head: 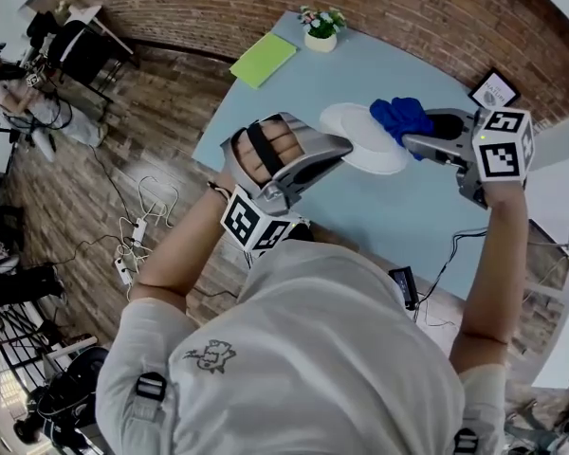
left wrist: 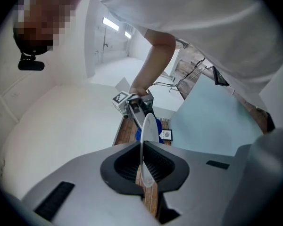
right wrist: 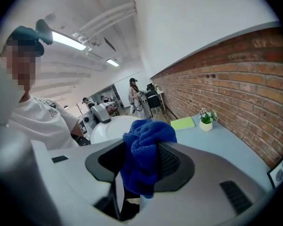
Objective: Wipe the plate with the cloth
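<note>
Watching from the side here, and the whole thing is coming down to one line across the surface [head: 398, 218]. The left hand-held gripper [head: 341, 150] is reaching in from 9 o'clock and clamping the near rim of the plate [head: 362, 129], jaws pinched nearly together on that thin edge. The right hand-held gripper [head: 410, 143] is coming in from 3 o'clock, squeezing a bunched-up cloth [head: 401, 116] between its pads.

So the plate is sitting right between the two of them, and the cloth is meeting it at roughly the 2 o'clock part of the rim. The open face of the plate is lying toward 9 o'clock from the cloth, so I'm guessing the wipe is going to travel that way, straight toward the other gripper. The right one is clearly the nearer to the working face; the left is just acting as the holder.

The plate is looking smooth, glossy, white, round and shallow, probably slippery under such a narrow pinch. The cloth is looking thick, fuzzy and deep blue, wadded into a lump and spilling out past the jaws. I'm not managing to tell whether the plate is lifted off the pale blue surface or resting on it. A green sheet [head: 263, 60] and a small flower pot [head: 321, 30] are sitting well apart, up at 11 o'clock.
</note>
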`<act>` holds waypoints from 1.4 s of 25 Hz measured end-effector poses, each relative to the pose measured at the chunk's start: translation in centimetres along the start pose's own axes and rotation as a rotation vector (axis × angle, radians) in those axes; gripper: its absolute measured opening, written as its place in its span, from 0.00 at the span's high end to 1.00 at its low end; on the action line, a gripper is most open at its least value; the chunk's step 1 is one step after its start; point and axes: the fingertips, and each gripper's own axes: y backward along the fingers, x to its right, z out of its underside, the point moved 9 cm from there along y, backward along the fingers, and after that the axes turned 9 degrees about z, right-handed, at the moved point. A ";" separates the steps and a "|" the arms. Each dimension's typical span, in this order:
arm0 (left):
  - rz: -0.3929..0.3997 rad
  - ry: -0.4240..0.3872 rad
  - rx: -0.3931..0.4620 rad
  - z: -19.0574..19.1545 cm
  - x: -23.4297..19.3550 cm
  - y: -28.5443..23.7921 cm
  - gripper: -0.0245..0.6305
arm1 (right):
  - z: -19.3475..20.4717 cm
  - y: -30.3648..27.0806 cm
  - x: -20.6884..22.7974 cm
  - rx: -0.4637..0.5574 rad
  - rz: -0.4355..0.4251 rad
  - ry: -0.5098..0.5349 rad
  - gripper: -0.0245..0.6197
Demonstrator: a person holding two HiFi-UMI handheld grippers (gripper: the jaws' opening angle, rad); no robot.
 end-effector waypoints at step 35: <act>0.034 -0.047 0.134 -3.1 1.5 -1.5 0.93 | 1.8 -2.2 2.3 -0.003 -0.071 -0.117 0.69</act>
